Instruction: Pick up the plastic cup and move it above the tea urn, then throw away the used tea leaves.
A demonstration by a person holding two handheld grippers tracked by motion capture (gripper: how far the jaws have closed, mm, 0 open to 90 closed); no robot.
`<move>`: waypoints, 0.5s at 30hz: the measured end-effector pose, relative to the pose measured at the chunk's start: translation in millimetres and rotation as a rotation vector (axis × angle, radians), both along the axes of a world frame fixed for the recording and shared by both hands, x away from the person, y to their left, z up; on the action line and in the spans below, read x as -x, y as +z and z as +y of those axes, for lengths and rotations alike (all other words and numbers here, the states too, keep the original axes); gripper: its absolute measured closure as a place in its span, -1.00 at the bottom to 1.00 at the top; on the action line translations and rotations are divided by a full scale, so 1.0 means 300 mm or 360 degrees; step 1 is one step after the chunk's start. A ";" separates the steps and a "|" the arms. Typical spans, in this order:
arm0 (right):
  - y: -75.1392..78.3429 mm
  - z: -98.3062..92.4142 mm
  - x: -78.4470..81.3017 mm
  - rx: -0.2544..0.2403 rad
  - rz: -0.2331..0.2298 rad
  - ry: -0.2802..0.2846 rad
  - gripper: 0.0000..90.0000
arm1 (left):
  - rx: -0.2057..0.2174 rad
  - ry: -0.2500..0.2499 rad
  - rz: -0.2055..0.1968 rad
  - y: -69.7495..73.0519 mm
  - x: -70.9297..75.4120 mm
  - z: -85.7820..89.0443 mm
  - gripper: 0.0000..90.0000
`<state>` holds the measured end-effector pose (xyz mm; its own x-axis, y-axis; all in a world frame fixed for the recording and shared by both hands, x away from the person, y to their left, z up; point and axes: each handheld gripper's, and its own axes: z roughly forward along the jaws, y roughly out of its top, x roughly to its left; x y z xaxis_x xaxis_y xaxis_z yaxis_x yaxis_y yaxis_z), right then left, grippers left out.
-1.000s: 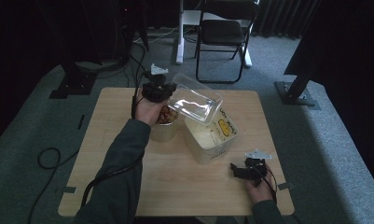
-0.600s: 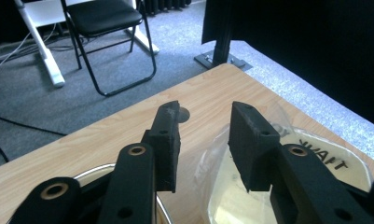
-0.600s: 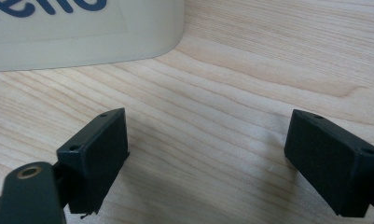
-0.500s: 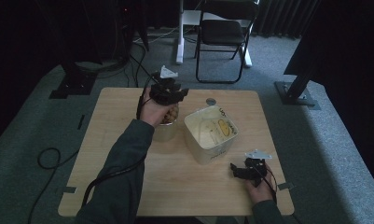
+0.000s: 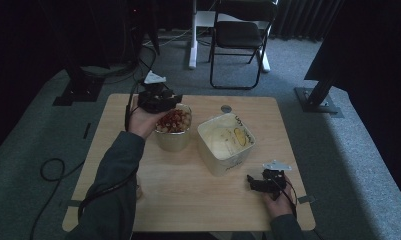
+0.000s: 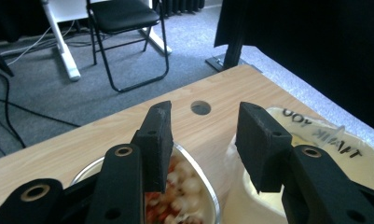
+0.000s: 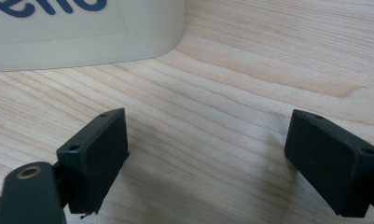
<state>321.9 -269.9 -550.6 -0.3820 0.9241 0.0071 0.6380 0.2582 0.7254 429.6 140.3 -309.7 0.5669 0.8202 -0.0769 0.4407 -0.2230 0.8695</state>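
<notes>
High view: your left hand-held gripper [image 5: 174, 101] hovers over food-filled metal bowl [image 5: 173, 131] at worktop [image 5: 198, 205] centre-left, jaws just opening, nothing between. White tub [image 5: 226, 143] just beside bowl. Right hand-held gripper [image 5: 251, 182] wide, empty, near tub.

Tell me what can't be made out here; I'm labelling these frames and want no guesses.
- Food in the metal bowl: left gripper view, left gripper jaws cover part of it, bottom edge cuts it; high view, too small.
- White tub: right gripper view, top edge cuts off its blue lettering.
- Tub contents: high view, too small.
</notes>
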 end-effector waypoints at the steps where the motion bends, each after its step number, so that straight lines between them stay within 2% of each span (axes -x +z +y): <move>1: 0.000 0.000 0.000 0.0000 0.0000 0.0000 -0.71 | 0.0006 0.0013 0.0005 -0.005 0.002 0.019 0.23; 6: 0.000 0.000 0.000 0.0001 -0.0001 0.0001 -0.71 | 0.0045 0.0062 0.0042 -0.040 0.024 0.112 0.21; 15: 0.000 0.000 0.000 0.0000 0.0000 0.0000 -0.71 | 0.0097 0.0152 0.0069 -0.142 0.128 0.315 0.12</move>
<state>321.9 -269.9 -550.6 -0.3820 0.9242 0.0070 0.6380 0.2582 0.7255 391.2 234.8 -352.4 0.4813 0.8634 -0.1511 0.4949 -0.1254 0.8598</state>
